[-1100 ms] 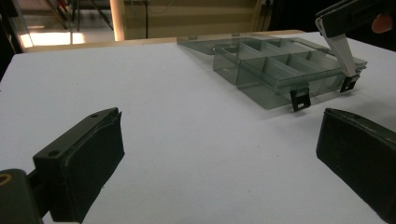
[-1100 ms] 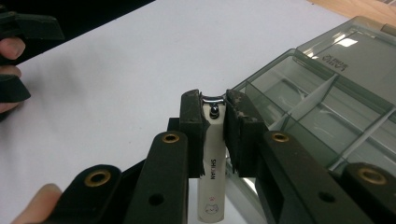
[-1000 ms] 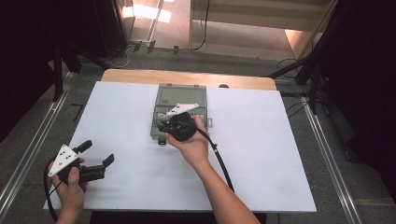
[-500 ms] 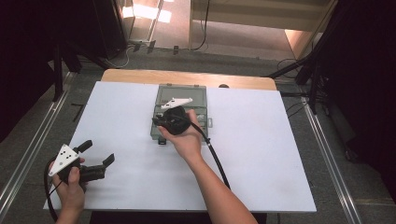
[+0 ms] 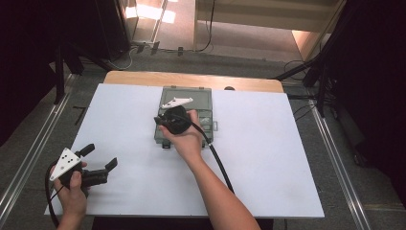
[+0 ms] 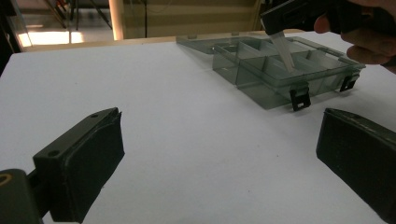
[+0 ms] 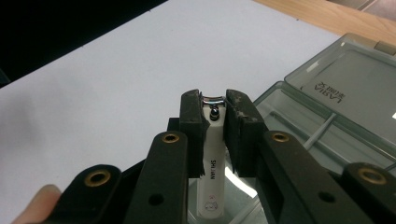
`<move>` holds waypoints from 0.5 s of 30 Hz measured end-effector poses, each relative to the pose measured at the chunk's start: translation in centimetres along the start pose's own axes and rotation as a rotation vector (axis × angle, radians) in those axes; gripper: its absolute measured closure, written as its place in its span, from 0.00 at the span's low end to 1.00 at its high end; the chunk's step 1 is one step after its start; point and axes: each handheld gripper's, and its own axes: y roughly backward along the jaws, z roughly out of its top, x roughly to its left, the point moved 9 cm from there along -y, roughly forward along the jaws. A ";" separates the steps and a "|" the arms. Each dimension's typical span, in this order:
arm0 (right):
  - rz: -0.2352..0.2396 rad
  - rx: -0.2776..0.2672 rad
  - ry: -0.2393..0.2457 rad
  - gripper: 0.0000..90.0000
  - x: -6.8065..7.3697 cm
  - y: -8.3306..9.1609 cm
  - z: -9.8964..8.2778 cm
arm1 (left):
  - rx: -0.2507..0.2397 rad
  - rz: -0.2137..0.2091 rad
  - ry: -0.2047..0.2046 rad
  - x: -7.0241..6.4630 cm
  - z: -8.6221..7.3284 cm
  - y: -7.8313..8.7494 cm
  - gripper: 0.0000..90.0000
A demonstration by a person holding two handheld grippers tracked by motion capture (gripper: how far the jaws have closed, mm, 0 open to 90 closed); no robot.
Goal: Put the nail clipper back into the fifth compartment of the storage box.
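White tabletop [image 5: 268, 158] is carrying a smoky grey clear plastic compartment box [image 5: 203, 100], lid open. Right gripper [image 7: 215, 112], jaws clenching a white nail clipper [image 7: 211, 179], has been edging leftward over its compartments, likely to drop it in; left gripper [image 6: 219, 172] is resting, jaws released.

The right hand [image 5: 184, 139] hides part of the compartment box [image 5: 201, 103]; the nail clipper's [image 7: 210, 182] lower end is cut off.
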 end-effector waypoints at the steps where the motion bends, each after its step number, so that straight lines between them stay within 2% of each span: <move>1: -0.004 0.003 0.002 0.88 -0.1 -0.2 -0.1 | -0.001 -0.001 0.000 0.0 0.0 0.0 0.00; 6: -0.021 0.028 0.015 0.88 -0.4 -0.7 -0.9 | 0.000 -0.001 -0.002 0.0 0.0 0.0 0.00; 15: -0.019 0.048 0.002 0.88 -0.4 -1.2 -2.0 | 0.003 0.001 -0.001 0.0 0.0 0.0 0.00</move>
